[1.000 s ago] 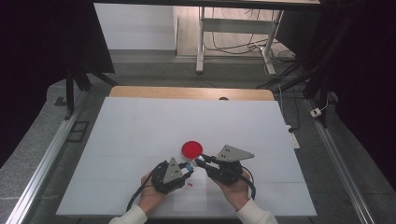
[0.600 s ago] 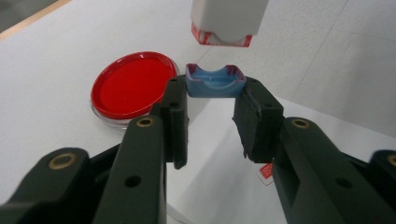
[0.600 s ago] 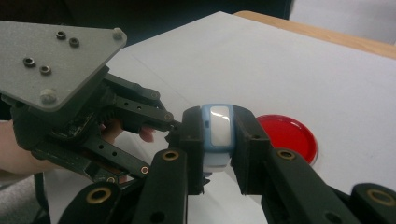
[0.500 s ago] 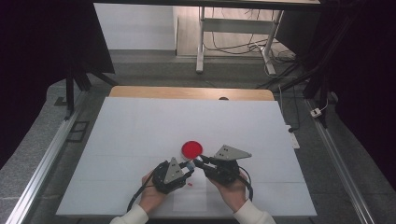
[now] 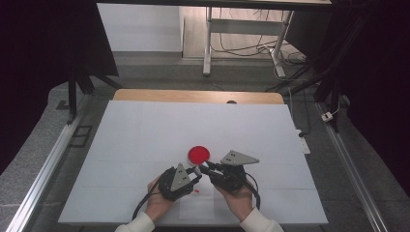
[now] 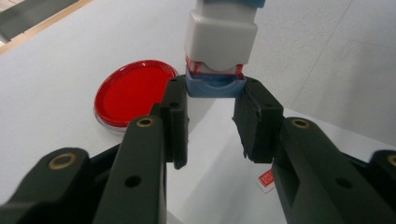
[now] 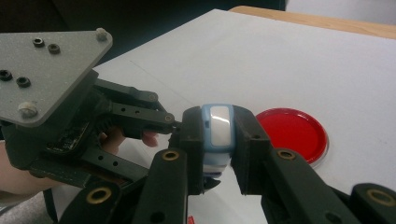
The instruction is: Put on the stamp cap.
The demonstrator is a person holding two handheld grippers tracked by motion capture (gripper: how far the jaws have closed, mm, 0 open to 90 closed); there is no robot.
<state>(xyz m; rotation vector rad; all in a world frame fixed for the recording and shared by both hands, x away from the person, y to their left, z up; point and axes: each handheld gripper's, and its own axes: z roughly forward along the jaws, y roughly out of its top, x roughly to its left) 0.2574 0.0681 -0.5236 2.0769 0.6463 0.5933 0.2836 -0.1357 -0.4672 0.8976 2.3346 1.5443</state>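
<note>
A small white and blue stamp (image 6: 221,37) hangs just above the white table between the two grippers. My left gripper (image 6: 215,100) is shut on its blue cap end (image 6: 215,87), where a red rim shows between cap and white body. My right gripper (image 7: 217,135) is shut on the body of the stamp (image 7: 218,126), one black pad on each side. In the high view the left gripper (image 5: 195,172) and right gripper (image 5: 204,168) meet tip to tip near the front of the table. A round red disc (image 5: 198,153) lies flat just beyond them.
The white table top (image 5: 145,130) stretches wide to the left, right and back, with a wooden edge (image 5: 193,95) at the far side. A tiny red-printed sticker (image 5: 197,192) lies on the table under the hands. Metal rails (image 5: 43,169) run along both sides.
</note>
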